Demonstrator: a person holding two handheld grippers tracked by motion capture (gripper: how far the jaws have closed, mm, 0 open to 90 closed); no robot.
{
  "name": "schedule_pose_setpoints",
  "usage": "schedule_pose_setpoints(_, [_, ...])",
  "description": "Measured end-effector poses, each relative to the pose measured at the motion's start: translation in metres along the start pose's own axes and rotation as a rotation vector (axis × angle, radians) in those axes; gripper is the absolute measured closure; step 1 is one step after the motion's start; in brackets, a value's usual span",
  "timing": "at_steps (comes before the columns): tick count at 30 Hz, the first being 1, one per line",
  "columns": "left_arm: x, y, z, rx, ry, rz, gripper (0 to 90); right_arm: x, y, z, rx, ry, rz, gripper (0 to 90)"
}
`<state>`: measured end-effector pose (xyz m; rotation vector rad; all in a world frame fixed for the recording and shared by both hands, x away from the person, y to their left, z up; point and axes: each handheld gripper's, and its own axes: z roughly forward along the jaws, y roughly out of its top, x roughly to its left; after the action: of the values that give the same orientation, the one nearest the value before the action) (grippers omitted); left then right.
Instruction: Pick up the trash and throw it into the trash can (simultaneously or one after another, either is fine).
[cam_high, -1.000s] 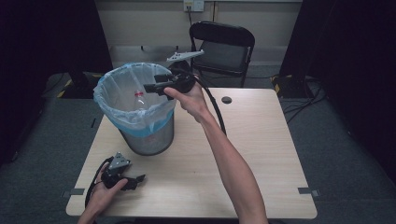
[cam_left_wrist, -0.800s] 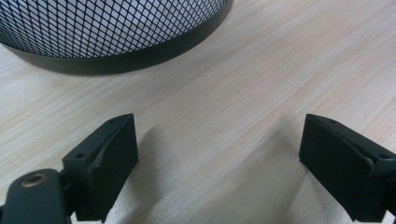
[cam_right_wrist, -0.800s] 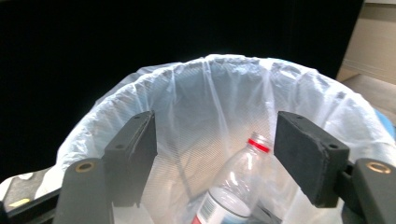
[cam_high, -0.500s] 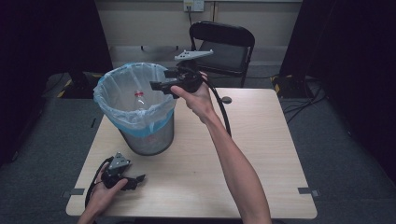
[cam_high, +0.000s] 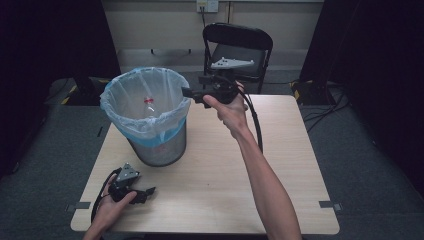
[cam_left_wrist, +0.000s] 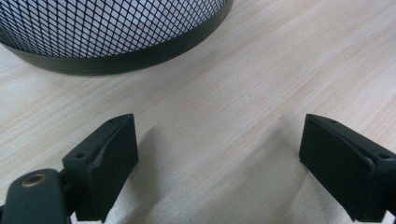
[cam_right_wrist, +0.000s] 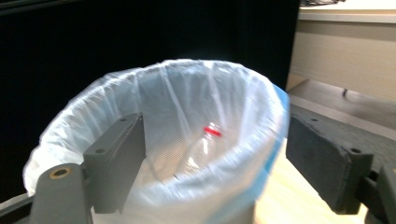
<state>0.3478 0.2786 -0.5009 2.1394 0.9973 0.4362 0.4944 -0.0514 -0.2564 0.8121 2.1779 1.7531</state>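
Chair (cam_high: 239, 45) behind table (cam_high: 280, 165); lined bin (cam_high: 150, 120) between both tools

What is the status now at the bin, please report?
Right gripper open, jaws just widened, empty, beside the bin rim. Bottle lies inside lined bin. Left gripper open, low over table. Nothing in the way.

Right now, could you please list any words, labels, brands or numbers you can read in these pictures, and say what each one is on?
There is no readable text.
The bottle inside the bin's plastic liner has a red band at its neck, too blurred to show any lettering.
The mesh waste bin, the wooden table and the chair carry no visible markings.
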Motion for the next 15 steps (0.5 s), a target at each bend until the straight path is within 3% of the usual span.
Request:
schedule_pose_setpoints(3, [0.000,0.000,0.000,0.000,0.000,0.000,11.1,-0.010,-0.010,-0.010,0.004,-0.015,0.050,17.9])
schedule_pose_setpoints(12, [0.000,0.000,0.000,0.000,0.000,0.000,11.1,-0.024,-0.032,-0.031,0.015,-0.066,0.068,17.1])
schedule_pose_setpoints(15, [0.000,0.000,0.000,0.000,0.004,-0.004,11.1,-0.026,-0.039,-0.035,0.049,-0.105,0.070,16.0])
